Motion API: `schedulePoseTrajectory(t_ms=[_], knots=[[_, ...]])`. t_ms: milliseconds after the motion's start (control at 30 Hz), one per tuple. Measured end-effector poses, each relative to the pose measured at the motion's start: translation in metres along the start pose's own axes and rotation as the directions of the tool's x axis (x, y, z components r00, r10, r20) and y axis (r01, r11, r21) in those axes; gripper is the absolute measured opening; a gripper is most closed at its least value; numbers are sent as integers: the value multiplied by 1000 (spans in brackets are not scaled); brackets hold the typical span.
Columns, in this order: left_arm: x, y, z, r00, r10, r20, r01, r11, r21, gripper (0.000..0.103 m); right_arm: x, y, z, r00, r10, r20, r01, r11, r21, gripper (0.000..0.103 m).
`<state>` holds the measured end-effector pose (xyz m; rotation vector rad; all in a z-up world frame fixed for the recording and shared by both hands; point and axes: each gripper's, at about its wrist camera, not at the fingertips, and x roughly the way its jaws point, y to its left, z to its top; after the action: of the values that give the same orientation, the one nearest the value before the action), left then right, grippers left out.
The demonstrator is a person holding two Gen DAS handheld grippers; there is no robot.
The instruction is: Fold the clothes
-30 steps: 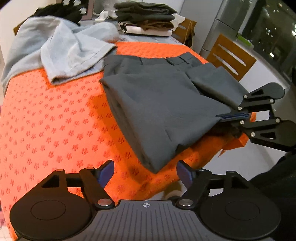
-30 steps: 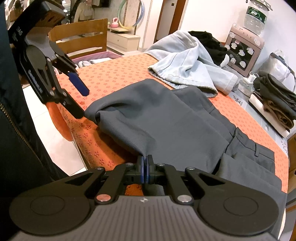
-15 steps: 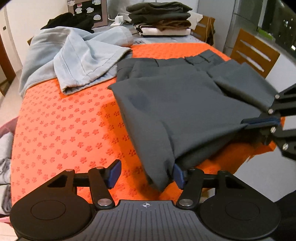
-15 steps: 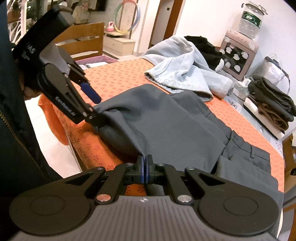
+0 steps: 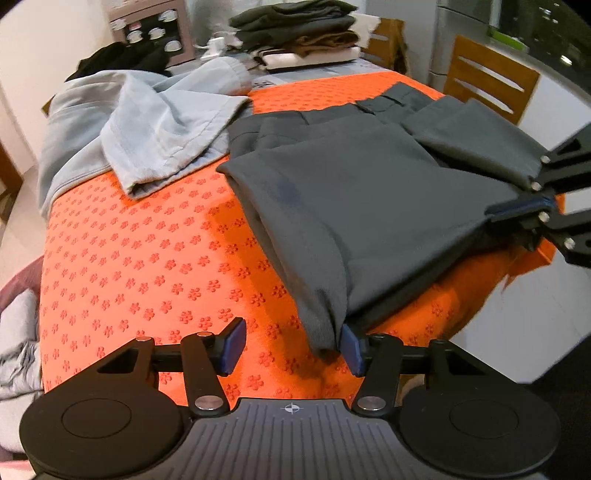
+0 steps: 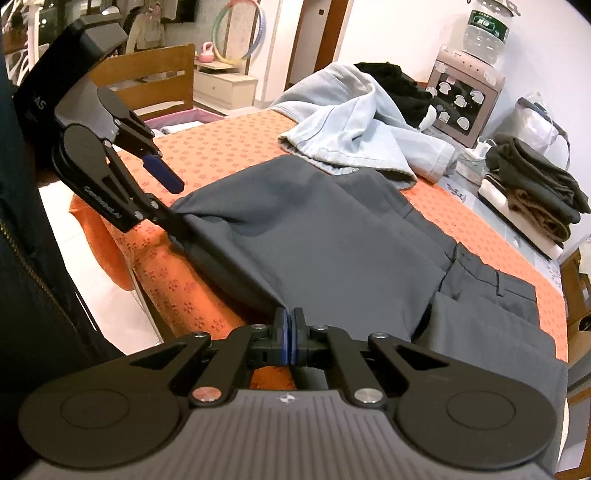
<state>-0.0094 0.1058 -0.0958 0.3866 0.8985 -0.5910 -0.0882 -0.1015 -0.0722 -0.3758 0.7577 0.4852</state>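
Grey trousers [image 5: 369,192] lie folded on the orange patterned tablecloth [image 5: 147,258], near edge overhanging; the right gripper [image 6: 287,341] is clamped tight on one corner of that edge; the left gripper [image 5: 291,345] stands wide apart, one blue pad touching the other corner; pale blue jeans [image 5: 155,122] lie crumpled beside.

1. A wide bare stretch of orange cloth on the bench [image 5: 140,266] is seen left of the grey trousers [image 5: 369,192], open to a claw.
2. The far left is blocked by crumpled light-blue jeans [image 5: 159,136], overlapping the trousers' far corner.
3. Beyond, a folded clothes stack [image 5: 303,33] closes off the bench's far end.
4. A wooden chair [image 5: 487,77] is found beside the bench's right edge.
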Motion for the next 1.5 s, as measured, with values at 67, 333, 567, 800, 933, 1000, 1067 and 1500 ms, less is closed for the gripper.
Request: schedulePoseTrajectory(t_ms=[67,333,567,800,933,1000,1067,1500], knots=[[0,1,0,1000,-8,0,8,1000,17,54,-1,0,0,1000,-9,3,9,1000,6,2],[8,-3,0,996,-86,-1,86,996,-9,50,-5,-3,3,999,-33,22,33,999,28,2],[20,-11,8,998,-38,44,41,997,-72,45,-15,-17,15,993,-87,74,82,994,69,1],[-7,13,27,979,24,202,-14,999,-52,7,-25,-26,16,991,-105,81,97,991,89,1],[-19,24,34,975,-8,220,1,999,33,5,-27,-26,11,997,-49,59,43,994,99,1],[-19,27,30,980,-47,195,35,997,66,5,-27,-25,8,999,-16,45,12,995,100,1],[-16,31,22,985,-71,156,59,995,79,5,-21,-20,1,999,40,15,-42,995,94,1],[-21,48,2,968,-232,100,243,961,-129,53,-5,-36,3,973,232,0,-226,949,218,29]])
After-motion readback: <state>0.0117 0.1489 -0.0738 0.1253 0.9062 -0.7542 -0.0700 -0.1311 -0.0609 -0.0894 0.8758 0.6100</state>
